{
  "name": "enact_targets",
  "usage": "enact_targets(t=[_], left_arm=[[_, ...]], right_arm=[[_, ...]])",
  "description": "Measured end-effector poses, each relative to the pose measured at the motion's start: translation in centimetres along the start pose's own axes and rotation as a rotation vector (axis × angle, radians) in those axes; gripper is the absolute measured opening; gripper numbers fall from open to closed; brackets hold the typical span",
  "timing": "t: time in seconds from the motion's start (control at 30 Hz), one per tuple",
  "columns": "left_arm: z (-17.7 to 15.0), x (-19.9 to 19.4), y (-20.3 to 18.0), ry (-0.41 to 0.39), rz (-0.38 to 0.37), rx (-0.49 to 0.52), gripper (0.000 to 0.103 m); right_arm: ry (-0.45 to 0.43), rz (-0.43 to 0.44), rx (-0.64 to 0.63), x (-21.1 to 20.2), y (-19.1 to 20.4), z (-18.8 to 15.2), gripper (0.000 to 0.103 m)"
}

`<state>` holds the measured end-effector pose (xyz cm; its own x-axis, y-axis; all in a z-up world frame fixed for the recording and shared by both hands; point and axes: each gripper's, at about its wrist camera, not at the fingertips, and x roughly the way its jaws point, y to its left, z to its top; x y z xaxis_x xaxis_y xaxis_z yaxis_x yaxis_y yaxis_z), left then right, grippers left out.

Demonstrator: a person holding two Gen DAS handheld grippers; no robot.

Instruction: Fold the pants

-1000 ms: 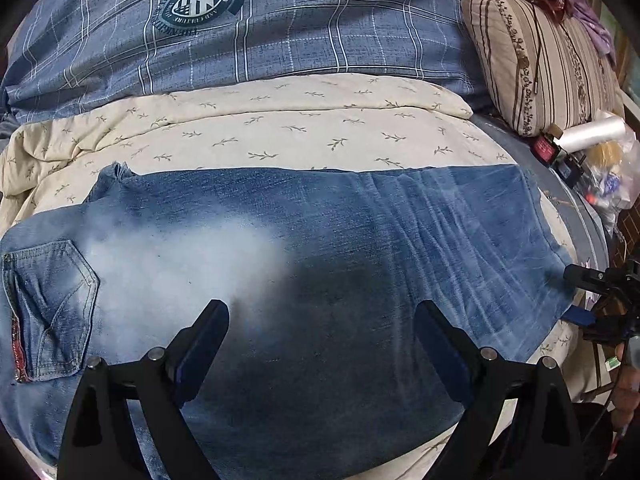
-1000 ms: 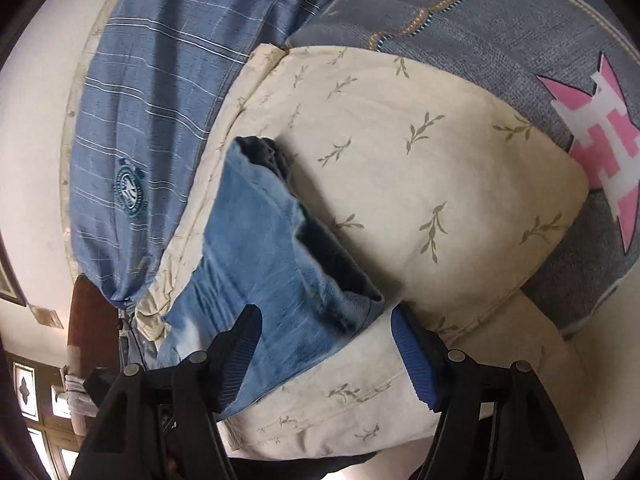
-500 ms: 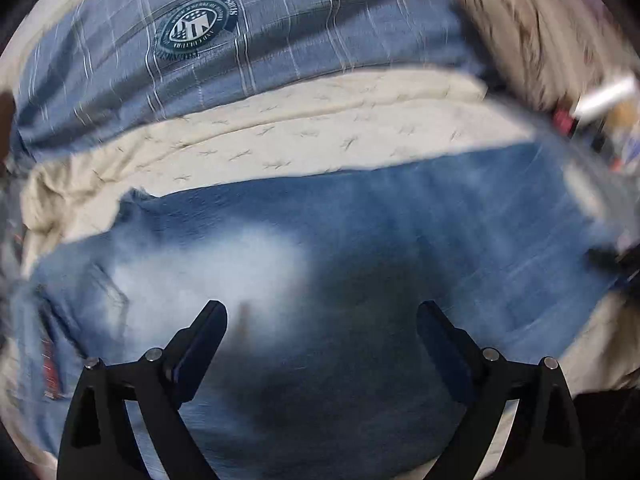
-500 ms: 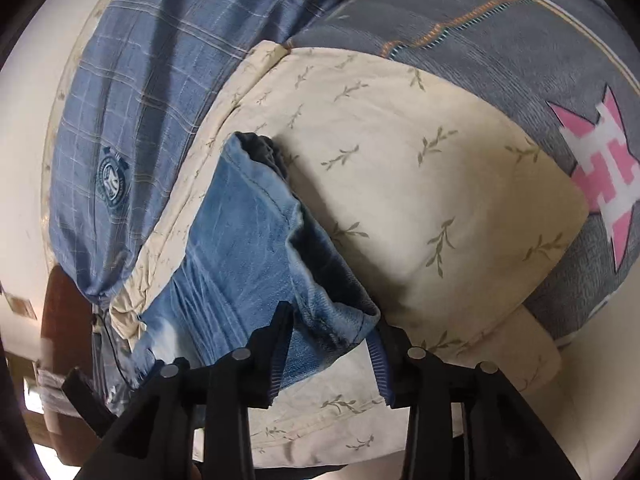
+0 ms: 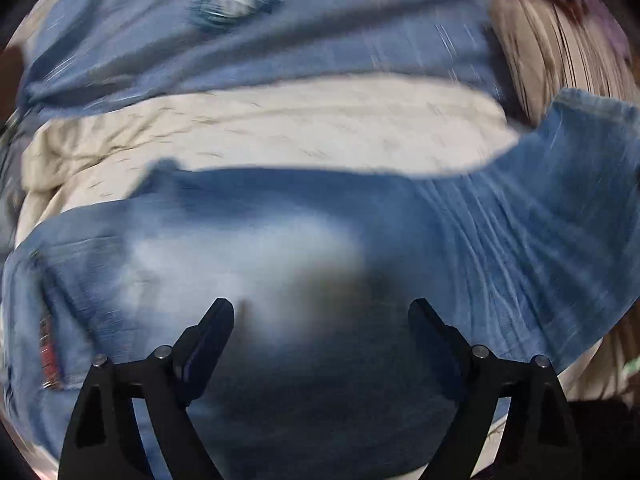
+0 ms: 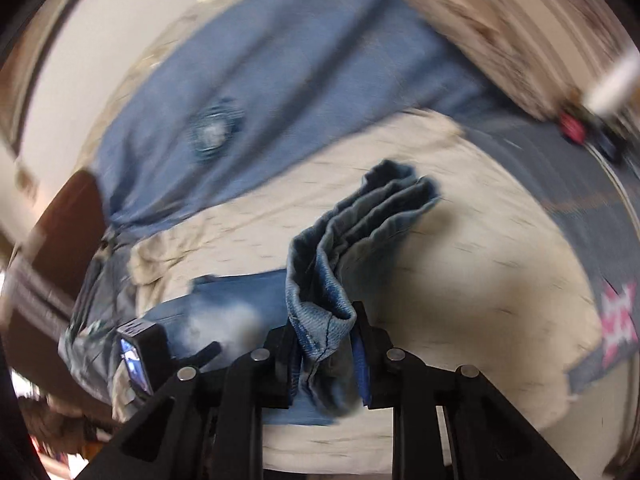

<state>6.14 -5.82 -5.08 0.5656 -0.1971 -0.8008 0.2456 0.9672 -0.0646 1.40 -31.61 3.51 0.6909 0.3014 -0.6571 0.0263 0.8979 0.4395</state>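
Since a second ago the right tongs [image 6: 322,354] have closed on the hem of the jeans [image 6: 352,236] and lifted it, so the leg now rises at the right of the left wrist view. The left tongs [image 5: 320,320] stay spread wide low in frame over the jeans [image 5: 280,264], which lie across the cream quilt [image 5: 280,132], the blue checked blanket [image 5: 320,28] beyond

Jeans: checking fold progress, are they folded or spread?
Mid-fold: jeans mostly spread; right hand-held gripper lifts the hem end.
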Motion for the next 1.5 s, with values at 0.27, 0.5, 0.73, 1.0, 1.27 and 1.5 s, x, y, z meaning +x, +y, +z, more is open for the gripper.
enact_targets(t=[0.27,0.5,0.73,1.0,1.27,1.5], left_arm=[[-2.3,-7.6,13.4,-0.124,0.072,-0.320,0.090],[-4.7,-7.9,17.7,-0.085,0.098,-0.425,0.090],[-1.2,-9.6,13.3,-0.152,-0.038,-0.337,0.090],[0.1,-2.3,4.8,0.051,-0.012,-0.102,0.090],[0.0,-1.6,6.0,0.048,-0.053,-0.162,0.086],[3.9,0.3,6.8,0.086,-0.154,-0.224,0.056]], right_arm=[[0.100,0.168,-0.220,6.3,12.7,-5.5,0.024],[0.287,0.194,-0.184,15.2,12.0,-11.3,0.036],[0.210,0.355,-0.097,9.7,9.9,-9.6,0.081],[0.157,0.387,0.186,8.4,0.7,-9.1,0.081],[0.229,0.408,0.094,8.7,0.5,-9.3,0.081],[0.247,0.393,0.029,9.5,1.0,-10.3,0.081]])
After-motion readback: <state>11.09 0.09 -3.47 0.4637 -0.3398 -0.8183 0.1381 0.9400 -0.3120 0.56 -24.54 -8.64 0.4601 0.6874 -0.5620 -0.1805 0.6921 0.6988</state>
